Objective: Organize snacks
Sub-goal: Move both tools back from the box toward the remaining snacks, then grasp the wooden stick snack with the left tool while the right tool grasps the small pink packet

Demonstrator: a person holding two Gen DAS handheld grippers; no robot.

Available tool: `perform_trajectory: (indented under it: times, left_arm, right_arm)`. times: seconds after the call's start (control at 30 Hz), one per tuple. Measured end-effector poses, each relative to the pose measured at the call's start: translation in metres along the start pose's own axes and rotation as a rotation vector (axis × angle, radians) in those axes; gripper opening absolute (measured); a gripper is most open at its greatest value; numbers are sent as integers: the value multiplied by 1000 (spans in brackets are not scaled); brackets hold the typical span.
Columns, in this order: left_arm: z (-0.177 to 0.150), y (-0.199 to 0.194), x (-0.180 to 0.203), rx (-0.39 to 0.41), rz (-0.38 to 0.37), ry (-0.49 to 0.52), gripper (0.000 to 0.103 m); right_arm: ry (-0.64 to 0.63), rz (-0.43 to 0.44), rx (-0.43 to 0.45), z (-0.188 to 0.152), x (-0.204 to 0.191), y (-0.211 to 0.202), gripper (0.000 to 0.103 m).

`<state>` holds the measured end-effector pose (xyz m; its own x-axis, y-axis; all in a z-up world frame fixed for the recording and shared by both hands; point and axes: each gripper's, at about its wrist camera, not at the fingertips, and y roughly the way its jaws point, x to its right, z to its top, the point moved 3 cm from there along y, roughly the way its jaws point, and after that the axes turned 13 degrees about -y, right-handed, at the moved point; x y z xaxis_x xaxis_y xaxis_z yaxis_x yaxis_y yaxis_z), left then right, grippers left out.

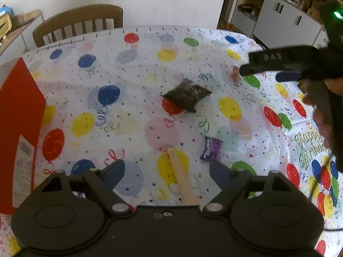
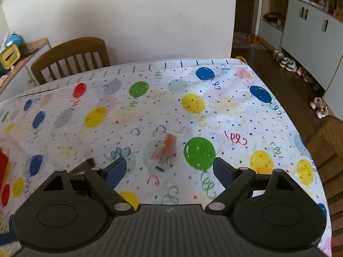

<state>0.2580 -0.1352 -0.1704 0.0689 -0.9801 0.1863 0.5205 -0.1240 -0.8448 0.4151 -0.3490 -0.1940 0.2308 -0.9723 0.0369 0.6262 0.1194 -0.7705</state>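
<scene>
On the balloon-print tablecloth (image 1: 133,128): snacks lay scattered beneath two spread, empty grippers.
Left gripper (image 1: 167,171) hung over a wooden stick (image 1: 181,177), purple candy packet (image 1: 210,150) just beside; right gripper (image 2: 169,169) hovered above an orange-filled clear packet (image 2: 166,147); a dark pouch (image 1: 187,94) sat mid-table.
</scene>
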Motion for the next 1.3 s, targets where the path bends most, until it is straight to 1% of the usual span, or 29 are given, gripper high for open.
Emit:
perform_trajectory:
  times: [0.03,0.07,0.13,0.17,0.2,0.27,0.3,0.33,0.4,0.47,0.5,0.57,0.6,0.63,0.67,0.7,0.73,0.77,0.87,1.03,1.3]
  left_arm:
    - [-1,2,1,-5,2,0,84]
    - [-2,4,2,-10,4,0,81]
    - [-4,8,3,-22,3,-4,74]
    - [-5,10,3,-32,1,-7,71]
    - [-7,13,4,-42,0,-12,70]
    - [-9,15,5,-50,-2,-13,64]
    - [-10,16,6,-55,-2,-9,61]
    - [-11,17,6,-58,-3,-5,58]
    - [-13,17,7,-61,-3,-2,56]
    - [-13,17,8,-56,-2,1,49]
    - [-13,17,8,-55,-2,3,47]
    - [-12,17,9,-53,-4,5,39]
    - [-12,17,9,-54,-7,4,35]
    - [-12,17,10,-54,-11,7,28]
    - [-12,17,11,-57,-16,9,23]
    - [-12,17,12,-61,-24,11,23]
    - [-13,17,13,-63,-33,14,20]
    - [-13,17,14,-66,-40,17,12]
    - [-14,18,16,-75,-48,19,10]
    - [-13,18,15,-82,-49,11,9]
    - [-12,14,12,-88,-56,-18,8]
  right_arm:
    - [1,2,-6,2,2,6,79]
    - [2,2,-15,3,2,10,76]
    - [5,7,-27,6,5,21,73]
    - [4,6,-31,7,5,25,68]
    - [3,5,-36,8,6,30,65]
    - [9,11,-48,9,7,37,57]
    - [13,16,-51,9,7,40,56]
    - [15,19,-51,10,7,42,52]
    - [12,18,-49,11,5,44,48]
    - [6,19,-50,11,3,47,40]
    - [6,21,-51,11,3,47,38]
    - [7,22,-50,11,2,48,33]
    - [6,19,-49,11,2,49,33]
    - [4,15,-48,11,1,49,31]
    - [2,13,-47,11,1,49,27]
    - [0,13,-46,11,1,49,24]
    - [0,14,-45,10,1,49,20]
    - [0,16,-44,10,2,49,20]
    - [-3,20,-30,7,3,45,15]
    - [-2,45,-13,0,7,32,14]
    - [-17,104,25,-13,5,-6,13]
